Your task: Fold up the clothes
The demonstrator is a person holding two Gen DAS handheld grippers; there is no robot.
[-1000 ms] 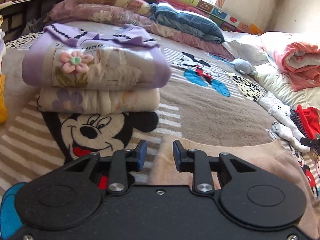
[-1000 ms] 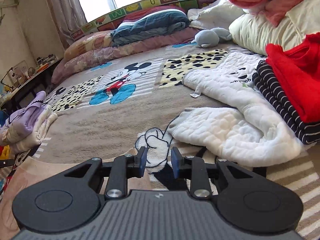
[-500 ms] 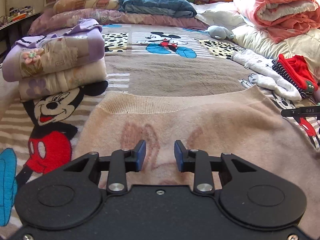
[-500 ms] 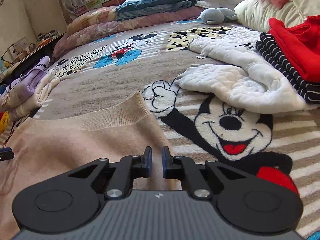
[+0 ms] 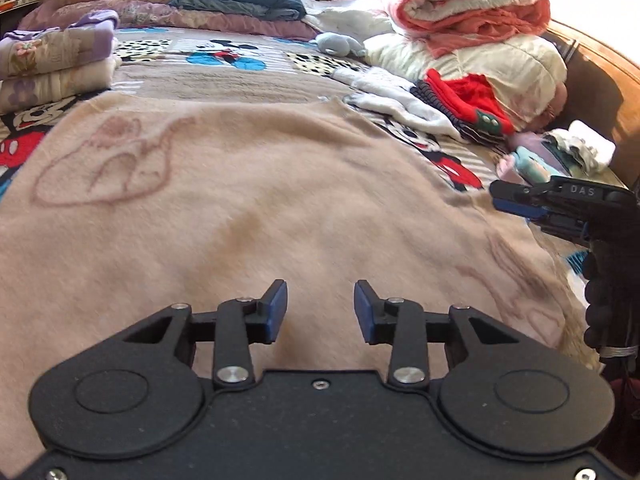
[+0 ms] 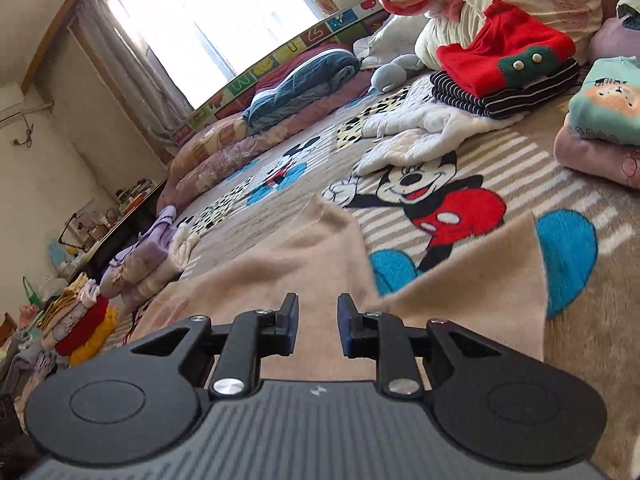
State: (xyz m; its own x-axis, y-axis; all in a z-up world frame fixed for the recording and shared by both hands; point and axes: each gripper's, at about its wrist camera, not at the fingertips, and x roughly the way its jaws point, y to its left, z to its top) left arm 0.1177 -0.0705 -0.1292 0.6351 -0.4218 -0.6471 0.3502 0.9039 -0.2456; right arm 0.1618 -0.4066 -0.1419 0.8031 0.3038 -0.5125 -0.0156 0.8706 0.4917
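A beige knit sweater (image 5: 248,200) with a faint pink outline drawing lies spread flat on the cartoon-mouse bed blanket (image 5: 208,76). My left gripper (image 5: 321,311) hovers open over its near part, nothing between the fingers. In the left wrist view, my right gripper (image 5: 520,200) comes in from the right at the sweater's right edge, held by a black-gloved hand (image 5: 612,280). In the right wrist view, the right gripper (image 6: 317,330) stands open above the sweater (image 6: 304,256), beside a sleeve or corner (image 6: 480,280) that lies on the blanket.
Folded purple and cream clothes (image 5: 56,60) stack at the far left. A red garment on a striped one (image 6: 504,68), a white quilted garment (image 6: 416,136) and a teal-and-pink folded pile (image 6: 600,120) lie to the right. Pillows, rolled bedding (image 5: 464,8) and a wooden headboard (image 5: 592,80) bound the bed.
Both grippers have drawn back toward the near end of the sweater, so more of it shows. The right gripper's fingers, nearly together before, have opened wider; the right camera has tilted.
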